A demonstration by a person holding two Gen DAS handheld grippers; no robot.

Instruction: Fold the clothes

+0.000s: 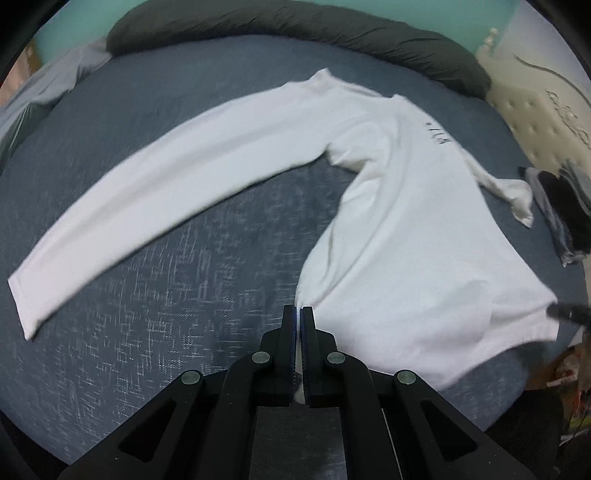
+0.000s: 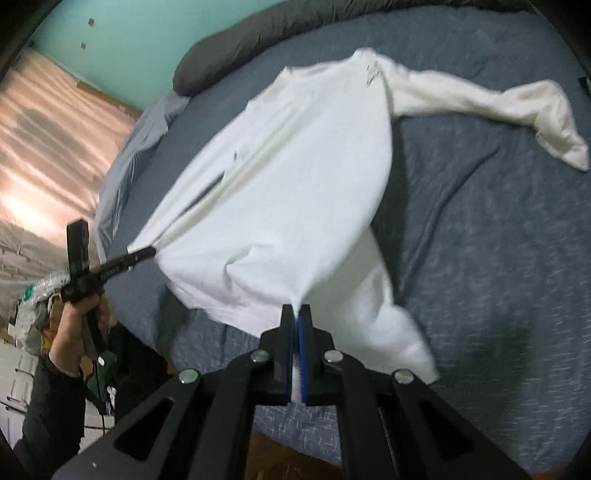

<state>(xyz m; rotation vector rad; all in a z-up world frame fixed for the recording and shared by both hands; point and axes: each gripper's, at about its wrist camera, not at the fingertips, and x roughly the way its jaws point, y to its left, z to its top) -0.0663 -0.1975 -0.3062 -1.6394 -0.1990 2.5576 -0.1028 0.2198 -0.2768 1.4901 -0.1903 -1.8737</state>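
Note:
A white long-sleeved shirt [image 1: 399, 229] lies on a blue bedspread [image 1: 147, 295], its hem end raised off the bed. My left gripper [image 1: 298, 314] is shut on one corner of the hem. The right gripper [image 2: 297, 312] is shut on the other corner of the shirt [image 2: 280, 177], and white cloth shows between its pads. In the right wrist view the left gripper [image 2: 142, 254] pulls the hem taut, with a hand [image 2: 70, 332] holding it. One sleeve [image 1: 147, 206] stretches out flat to the left. The other sleeve [image 2: 517, 107] lies bent on the bedspread [image 2: 498, 258].
A long dark grey bolster [image 1: 295, 26] runs along the far edge of the bed. Folded dark and grey clothes [image 1: 565, 218] lie near a cream tufted headboard [image 1: 535, 122]. A pale grey sheet [image 2: 125, 158] hangs at the bed's side, with a pinkish curtain [image 2: 55, 140] beyond it.

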